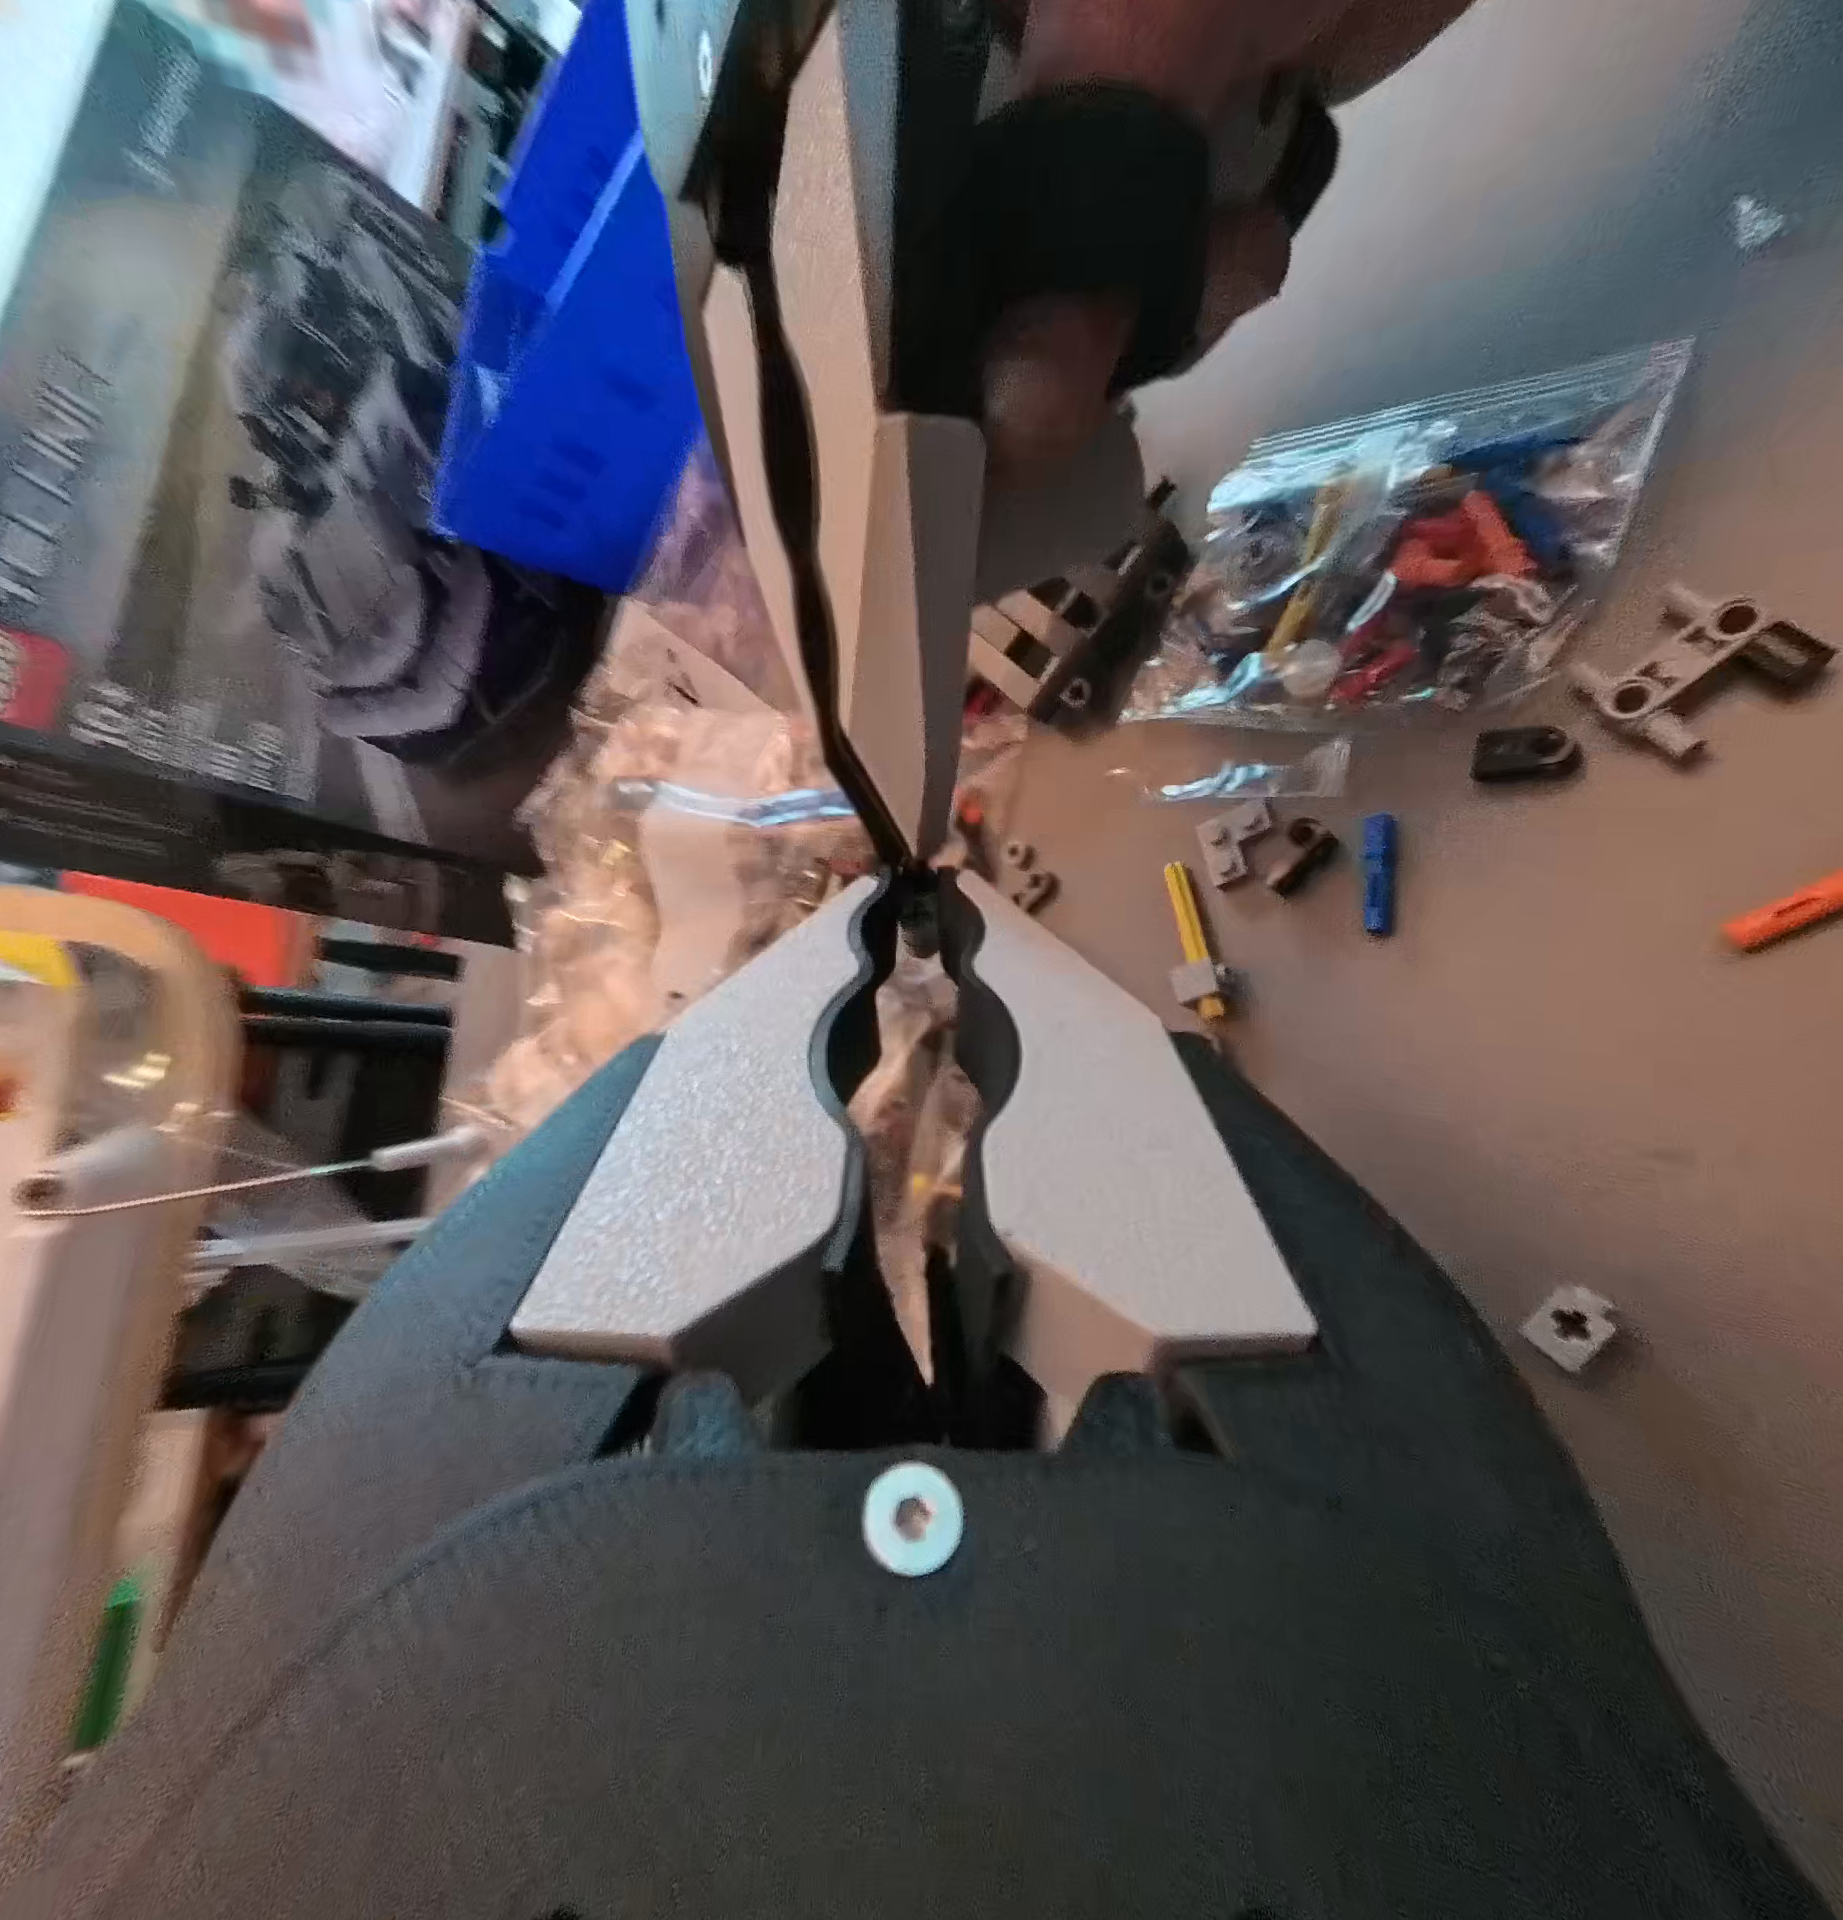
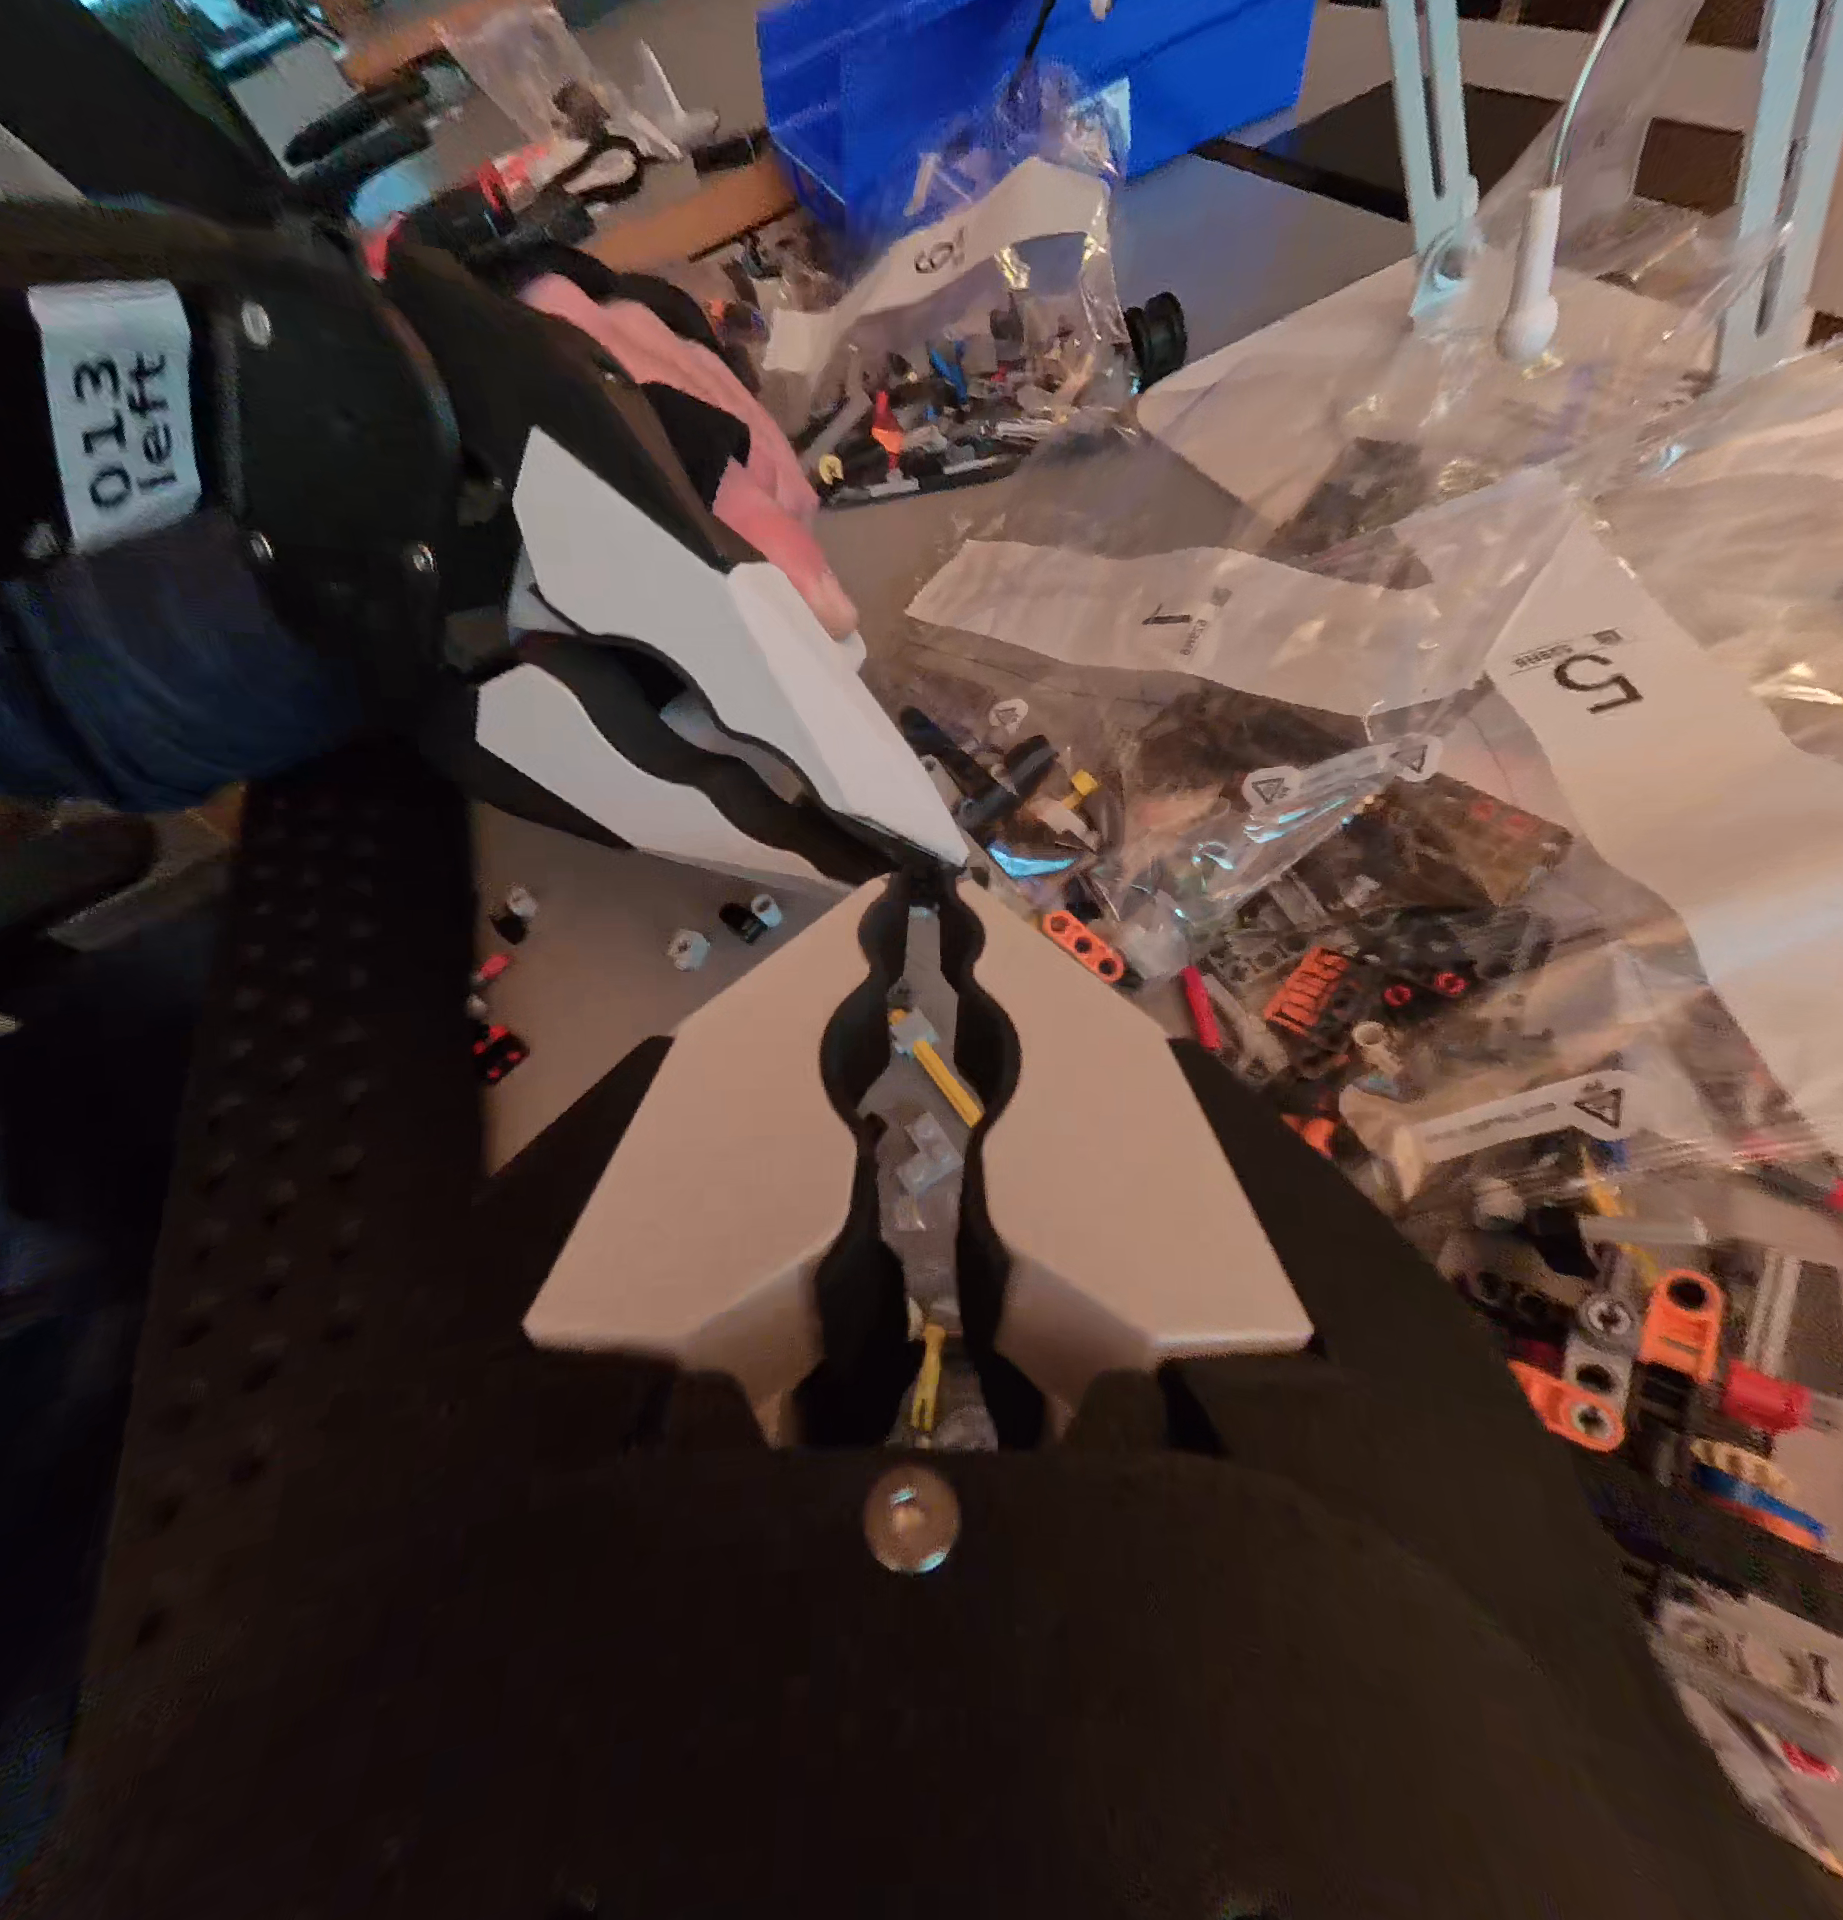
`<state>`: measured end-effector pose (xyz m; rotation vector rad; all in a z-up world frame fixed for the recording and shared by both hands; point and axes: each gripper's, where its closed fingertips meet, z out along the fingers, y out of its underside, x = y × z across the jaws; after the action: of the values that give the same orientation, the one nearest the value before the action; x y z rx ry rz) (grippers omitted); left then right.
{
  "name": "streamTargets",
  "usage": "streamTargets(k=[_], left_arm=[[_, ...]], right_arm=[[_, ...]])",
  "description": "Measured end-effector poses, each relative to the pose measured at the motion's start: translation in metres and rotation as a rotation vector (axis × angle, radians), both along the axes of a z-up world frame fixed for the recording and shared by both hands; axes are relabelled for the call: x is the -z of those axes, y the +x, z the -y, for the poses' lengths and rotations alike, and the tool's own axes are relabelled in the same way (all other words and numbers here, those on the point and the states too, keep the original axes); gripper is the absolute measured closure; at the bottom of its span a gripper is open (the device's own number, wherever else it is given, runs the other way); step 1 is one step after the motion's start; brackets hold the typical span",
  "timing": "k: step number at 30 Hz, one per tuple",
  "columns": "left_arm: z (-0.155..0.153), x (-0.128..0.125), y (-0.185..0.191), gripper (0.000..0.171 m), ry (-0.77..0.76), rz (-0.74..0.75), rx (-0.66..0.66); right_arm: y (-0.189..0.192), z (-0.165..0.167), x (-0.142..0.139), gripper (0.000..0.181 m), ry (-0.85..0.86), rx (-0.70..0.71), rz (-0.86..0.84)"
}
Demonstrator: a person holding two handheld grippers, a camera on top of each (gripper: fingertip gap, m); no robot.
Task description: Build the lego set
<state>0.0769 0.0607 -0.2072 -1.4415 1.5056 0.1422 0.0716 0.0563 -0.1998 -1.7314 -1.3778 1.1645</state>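
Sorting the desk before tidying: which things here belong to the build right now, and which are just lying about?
In the job: left hand-held gripper, right hand-held gripper, small black piece pinched between their tips.

Lying about: blue bin, set box, blue pin, bag of parts.

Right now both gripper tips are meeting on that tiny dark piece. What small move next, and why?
Probably press the two tips gently together along their shared line, without lifting. The left gripper and right gripper meet tip to tip, both shut on a small dark piece. Blur hides whether it is seated, so keep the push short.
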Motion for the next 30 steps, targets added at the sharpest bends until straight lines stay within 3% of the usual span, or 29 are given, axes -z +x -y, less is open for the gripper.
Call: streamTargets(k=[4, 8, 13, 17, 23, 30], left_arm=[[0.004, 0.003, -0.001, 0.166, -0.189, 0.140, 0.019], [0.000, 0.002, -0.006, 0.167, -0.235, 0.204, 0.010], [0.002, 0.010, -0.001, 0.167, -0.237, 0.180, 0.037], [0.001, 0.014, 0.000, 0.166, -0.357, 0.266, 0.024], [0.003, 0.043, 0.002, 0.166, -0.474, 0.196, -0.004], [0.005, 0.059, 0.000, 0.166, -0.572, 0.175, -0.027]], right_arm=[[0.005, -0.007, -0.001, 0.177, -0.013, 0.023, -0.003], [0.004, -0.007, 0.001, 0.173, -0.002, 0.023, 0.008], [0.004, -0.009, 0.005, 0.169, 0.005, 0.025, 0.023], [0.004, -0.004, 0.014, 0.171, -0.022, -0.009, 0.061], [0.001, 0.000, 0.031, 0.177, -0.018, -0.029, 0.149], [0.001, -0.002, 0.049, 0.180, 0.023, -0.025, 0.253]])
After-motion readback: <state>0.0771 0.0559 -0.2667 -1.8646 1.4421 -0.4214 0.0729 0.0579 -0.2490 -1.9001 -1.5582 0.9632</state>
